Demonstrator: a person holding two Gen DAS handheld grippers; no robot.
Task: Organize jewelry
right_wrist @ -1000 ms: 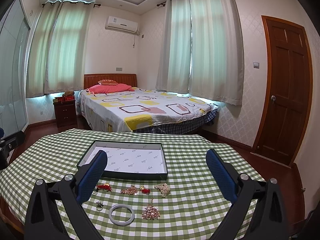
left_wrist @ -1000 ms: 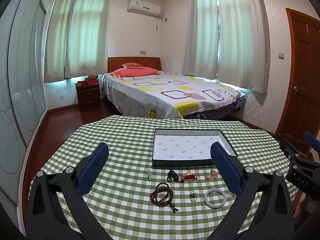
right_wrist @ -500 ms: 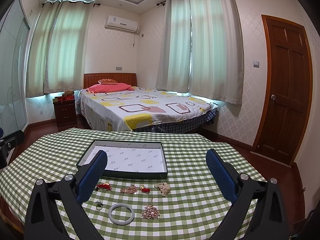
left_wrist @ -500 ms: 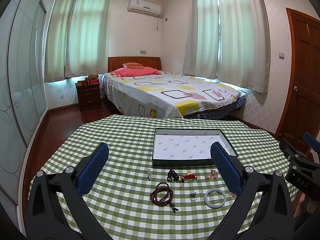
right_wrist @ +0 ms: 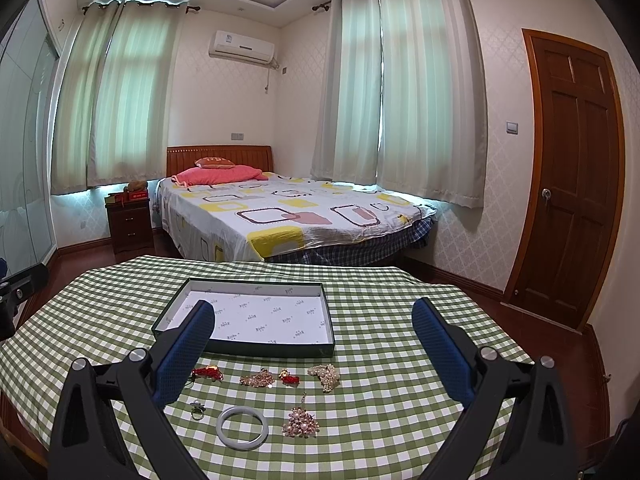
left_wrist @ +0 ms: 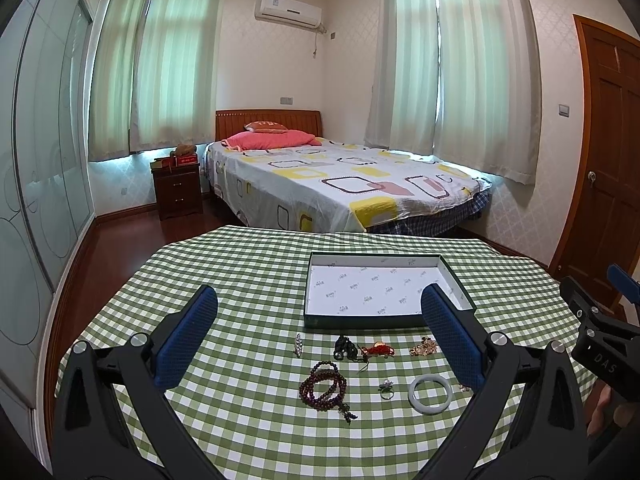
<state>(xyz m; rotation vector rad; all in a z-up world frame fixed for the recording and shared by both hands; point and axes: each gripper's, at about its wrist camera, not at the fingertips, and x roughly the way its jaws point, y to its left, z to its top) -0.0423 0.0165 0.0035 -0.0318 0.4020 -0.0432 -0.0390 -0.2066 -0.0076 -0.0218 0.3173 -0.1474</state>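
An open dark green box [left_wrist: 456, 280] [right_wrist: 248, 348] with a white lining sits on the checked tablecloth. In front of it lie loose jewelry pieces: a dark bead bracelet [left_wrist: 324, 386], a pale jade bangle [left_wrist: 430, 391] [right_wrist: 242, 426], a small ring [left_wrist: 386, 385] [right_wrist: 197, 408], a red knot charm [left_wrist: 378, 349] [right_wrist: 207, 373], a black pendant [left_wrist: 345, 347], a silver clip [left_wrist: 298, 345], gold pieces [right_wrist: 257, 379] and pearl brooches [right_wrist: 325, 374] [right_wrist: 301, 424]. My left gripper [left_wrist: 318, 332] and right gripper [right_wrist: 314, 344] hover above them, both open and holding nothing.
The round table [left_wrist: 240, 264] has a green checked cloth and drops off to wooden floor on all sides. A bed [left_wrist: 340, 184] stands beyond it, a nightstand [left_wrist: 178, 188] to the left, a wooden door [right_wrist: 572, 184] on the right. The right gripper's body [left_wrist: 600, 344] shows at the left view's edge.
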